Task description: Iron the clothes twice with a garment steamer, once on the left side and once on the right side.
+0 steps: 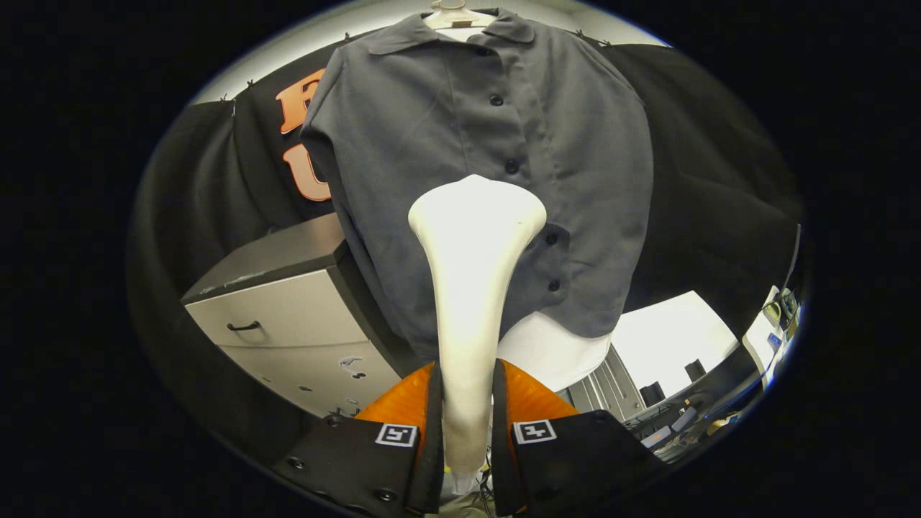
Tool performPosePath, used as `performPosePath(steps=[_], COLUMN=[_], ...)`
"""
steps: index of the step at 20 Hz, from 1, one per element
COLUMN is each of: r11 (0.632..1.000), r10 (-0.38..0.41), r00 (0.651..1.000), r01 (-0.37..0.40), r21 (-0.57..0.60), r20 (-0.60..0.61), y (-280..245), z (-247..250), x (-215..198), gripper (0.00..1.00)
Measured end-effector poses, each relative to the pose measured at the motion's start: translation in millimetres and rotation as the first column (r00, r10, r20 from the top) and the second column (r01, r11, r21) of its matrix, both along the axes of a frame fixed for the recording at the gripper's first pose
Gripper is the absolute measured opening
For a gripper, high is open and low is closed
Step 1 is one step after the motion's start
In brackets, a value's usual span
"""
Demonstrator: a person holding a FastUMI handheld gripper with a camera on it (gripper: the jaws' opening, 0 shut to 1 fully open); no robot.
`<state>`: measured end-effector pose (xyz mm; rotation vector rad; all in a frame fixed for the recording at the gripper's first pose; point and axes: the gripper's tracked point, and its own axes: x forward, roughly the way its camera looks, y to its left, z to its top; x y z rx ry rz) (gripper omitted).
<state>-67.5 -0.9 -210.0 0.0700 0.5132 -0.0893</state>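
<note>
Booth: black cloth wall behind; grey drawer cabinet (288,316) sitting at ~8 o'clock of the shirt.
Shirt: grey button-up (460,180) hanging on a hanger (455,16), dead ahead at 12 o'clock, long axis vertical, placket w/ buttons running down just right of the steamer head.
Steamer: white garment steamer (471,288) standing upright, head overlapping shirt's mid front; contact w/ fabric – can't tell.
Gripper: gripper (466,403) fingers clamping the steamer handle from both sides, narrow gap.
Next move, prob.: stroking along left or right panel.

A pale drawer cabinet (288,324) with a dark handle (243,326) stands beside a cluttered desk (691,421)
</note>
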Motion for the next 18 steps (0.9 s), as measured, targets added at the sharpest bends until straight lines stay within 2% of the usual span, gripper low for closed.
performPosePath(steps=[8,18], r11=[1.000,0.998], r10=[-0.007,0.003], r00=[0.992,0.965], r01=[0.009,0.013], r21=[-0.019,-0.058], r20=[0.124,0.262], y=[-12.1,-57.9], z=[82.4,179.8], x=[-5.4,13.6], gripper=[0.35,0.35])
